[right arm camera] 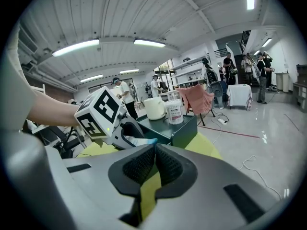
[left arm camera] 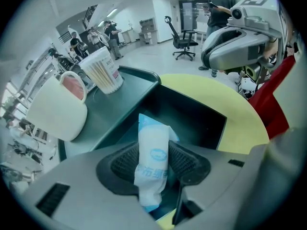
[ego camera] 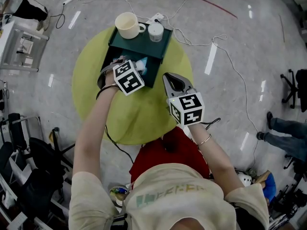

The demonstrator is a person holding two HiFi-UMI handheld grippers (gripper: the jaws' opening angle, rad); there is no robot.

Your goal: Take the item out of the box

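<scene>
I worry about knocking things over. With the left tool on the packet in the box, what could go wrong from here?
The packet looks soft and the left tool pinches it mid-length, so it may slip or snag on the box wall when lifted. The cup and jar stand on the box top close by; a careless lift might knock them.

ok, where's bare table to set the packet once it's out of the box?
Yellow table is bare on the near side of the box and along its left rim. Box top is crowded: mug and swab tub.
</scene>
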